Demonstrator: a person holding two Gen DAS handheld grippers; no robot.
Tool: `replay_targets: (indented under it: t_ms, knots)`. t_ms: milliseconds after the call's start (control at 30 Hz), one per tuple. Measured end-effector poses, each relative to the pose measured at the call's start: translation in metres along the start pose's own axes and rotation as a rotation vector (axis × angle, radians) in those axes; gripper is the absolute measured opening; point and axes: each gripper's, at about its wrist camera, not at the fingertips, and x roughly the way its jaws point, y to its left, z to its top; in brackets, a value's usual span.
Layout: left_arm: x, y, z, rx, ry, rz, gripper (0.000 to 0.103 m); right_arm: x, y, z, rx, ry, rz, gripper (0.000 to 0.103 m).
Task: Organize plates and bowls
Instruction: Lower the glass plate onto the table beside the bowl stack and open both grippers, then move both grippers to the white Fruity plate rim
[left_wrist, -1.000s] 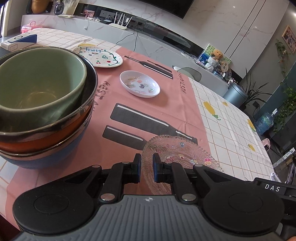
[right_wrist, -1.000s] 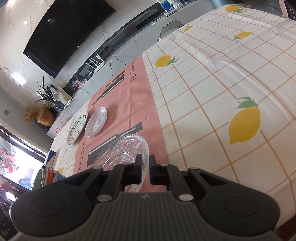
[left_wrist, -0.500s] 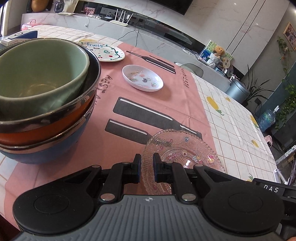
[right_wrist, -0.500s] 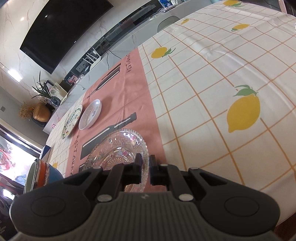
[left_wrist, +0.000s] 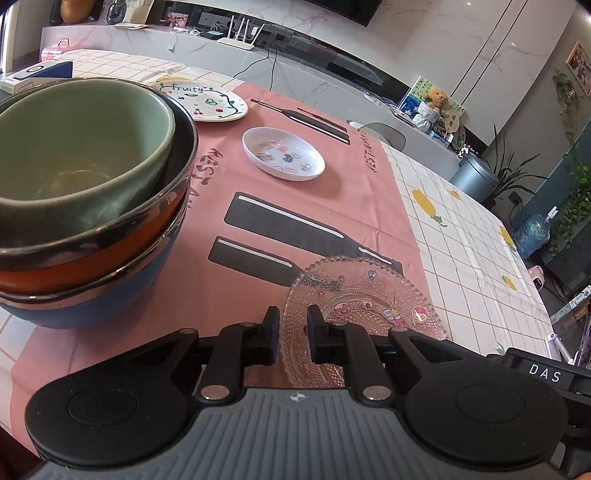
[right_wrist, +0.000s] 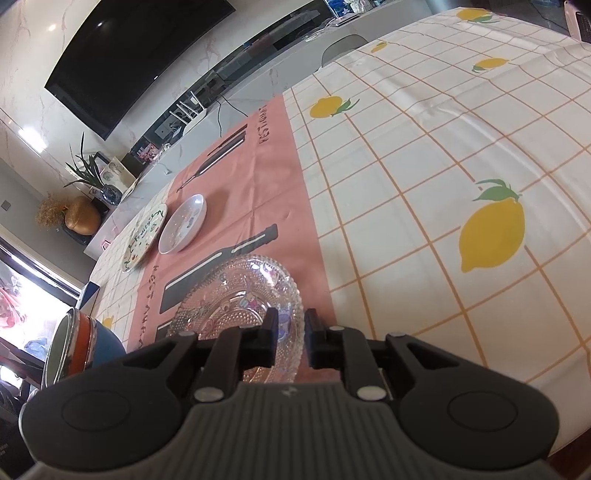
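Now, left wrist view: left gripper (left_wrist: 292, 330) jaws just eased apart, rim of the clear beaded glass plate (left_wrist: 364, 297) in the gap, pads no longer pinching; likely plate's been set down on the pink tablecloth (left_wrist: 295, 206). At 9 o'clock, green ceramic bowl (left_wrist: 81, 155) nested in orange, then blue bowl. White oval dish (left_wrist: 283, 153) at 12, holds only printed pics.

Right wrist view: right gripper (right_wrist: 290, 338) also just spread, rim loose between the jaws, plate at 11 o'clock; next plate prob next.
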Motion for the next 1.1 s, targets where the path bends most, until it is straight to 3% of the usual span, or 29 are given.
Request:
replay_targets:
  t_ms: [67, 267, 533, 800, 933, 1100]
  knots:
    - [-0.003, -0.001, 0.001, 0.007, -0.016, 0.001, 0.024, -0.002, 0.002, 0.001, -0.015, -0.009, -0.012, 0.029]
    - [-0.013, -0.007, 0.005, 0.030, -0.051, 0.002, 0.042, -0.014, 0.013, 0.004, -0.082, -0.056, -0.049, 0.036]
    - [-0.033, -0.020, 0.023, 0.105, -0.041, -0.004, 0.043, -0.025, 0.036, 0.014, -0.145, -0.074, -0.046, 0.044]
    - [-0.054, -0.012, 0.067, 0.115, -0.021, -0.044, 0.043, -0.021, 0.070, 0.032, -0.181, -0.057, 0.012, 0.047]
    - [-0.063, -0.003, 0.097, 0.162, -0.015, -0.012, 0.043, -0.013, 0.094, 0.043, -0.213, -0.022, 0.006, 0.057]
    - [-0.074, 0.014, 0.136, 0.189, -0.046, 0.042, 0.043, 0.004, 0.127, 0.056, -0.276, 0.024, 0.025, 0.061]
